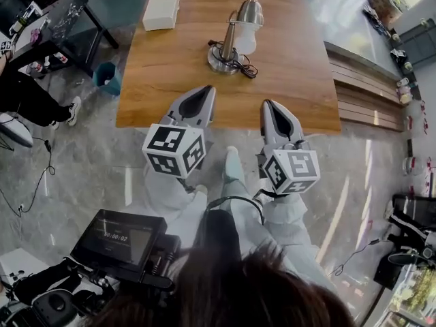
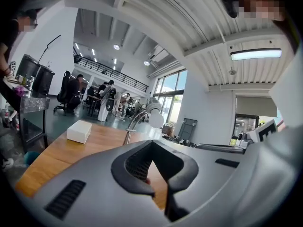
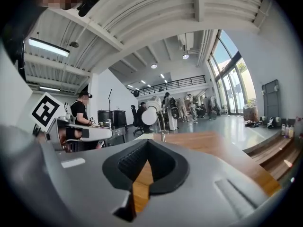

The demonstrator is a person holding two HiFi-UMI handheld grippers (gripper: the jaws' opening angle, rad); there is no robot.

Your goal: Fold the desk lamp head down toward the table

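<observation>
A metal desk lamp (image 1: 235, 36) stands on the wooden table (image 1: 170, 73), with a round base (image 1: 223, 60), a curved neck, a silver shade and a white bulb (image 1: 246, 43). Its black cord lies coiled by the base. Both grippers hover at the table's near edge, short of the lamp and pointing toward it. The left gripper (image 1: 206, 90) is shut and holds nothing; so is the right gripper (image 1: 267, 103). In the left gripper view the lamp (image 2: 140, 118) rises beyond the shut left gripper (image 2: 152, 144). In the right gripper view the lamp (image 3: 154, 112) stands past the shut right gripper (image 3: 147, 144).
A white box (image 1: 162, 9) lies at the table's far left corner. A blue bin (image 1: 107, 75) and a dark desk (image 1: 65, 26) stand on the floor to the left, near a seated person. A wooden bench (image 1: 368, 87) runs along the table's right side.
</observation>
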